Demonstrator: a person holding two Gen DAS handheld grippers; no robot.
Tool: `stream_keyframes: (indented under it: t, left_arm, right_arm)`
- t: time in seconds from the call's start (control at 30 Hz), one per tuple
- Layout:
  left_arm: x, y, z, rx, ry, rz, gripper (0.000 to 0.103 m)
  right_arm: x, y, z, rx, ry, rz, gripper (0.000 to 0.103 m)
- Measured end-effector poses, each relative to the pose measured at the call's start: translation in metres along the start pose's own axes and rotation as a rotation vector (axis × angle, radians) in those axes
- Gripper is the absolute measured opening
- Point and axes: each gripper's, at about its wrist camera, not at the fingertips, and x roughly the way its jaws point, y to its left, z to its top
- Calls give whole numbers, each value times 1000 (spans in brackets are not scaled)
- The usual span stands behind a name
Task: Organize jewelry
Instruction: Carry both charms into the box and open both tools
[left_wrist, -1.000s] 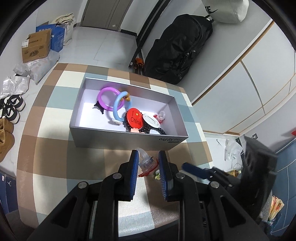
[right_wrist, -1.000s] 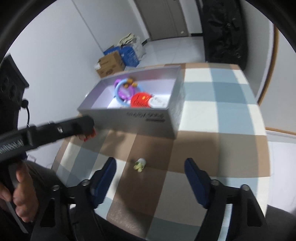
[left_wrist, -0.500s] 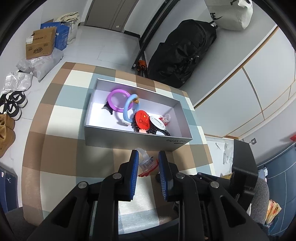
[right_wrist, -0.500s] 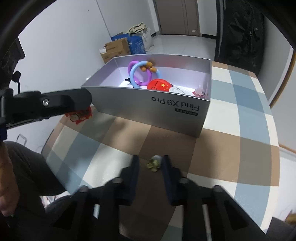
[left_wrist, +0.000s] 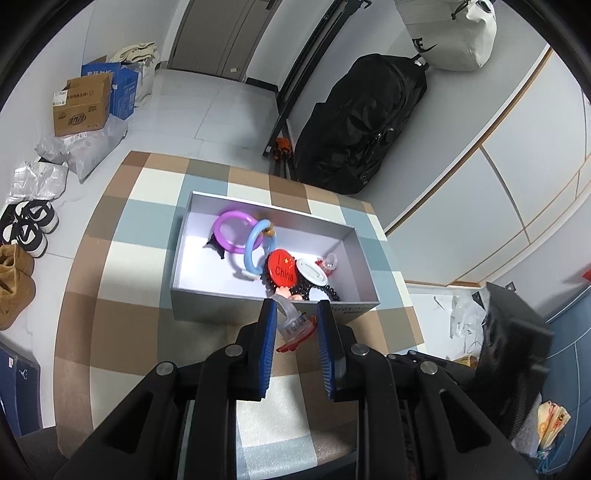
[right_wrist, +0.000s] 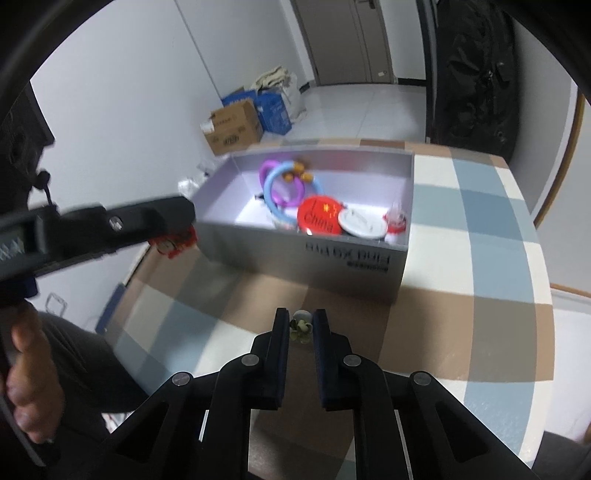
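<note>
I have left gripper (left_wrist: 294, 325) clamped on clear-and-red trinket (left_wrist: 293, 326) above silver box (left_wrist: 258, 308) near wall; right gripper (right_wrist: 300, 326) pinching small green charm (right_wrist: 300, 328) on checkered table (right_wrist: 480, 332), just before box

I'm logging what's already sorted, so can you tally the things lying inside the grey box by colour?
Purple ring: 1
Blue ring: 1
Red "China" badge: 1
White disc: 1
Black bead string: 1
Small clear-and-red piece: 1
Small black piece: 1
Total in the grey box: 7 that I can make out
</note>
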Motion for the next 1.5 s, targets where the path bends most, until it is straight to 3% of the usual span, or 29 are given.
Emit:
stream_keyframes:
  t: [0.4,0.77,1.5]
  left_arm:
    - [-2,-3,15,-16,-46,-15,17]
    - [4,2,32,-65,-64,-18,17]
    - [51,0,53,-85,-20,-3,17]
  right_arm:
    - [-45,-4,33,53,-176,68,12]
    - [-50,-8,58,19,-193,72,12]
    - [-7,-42,95,103,-146,166,12]
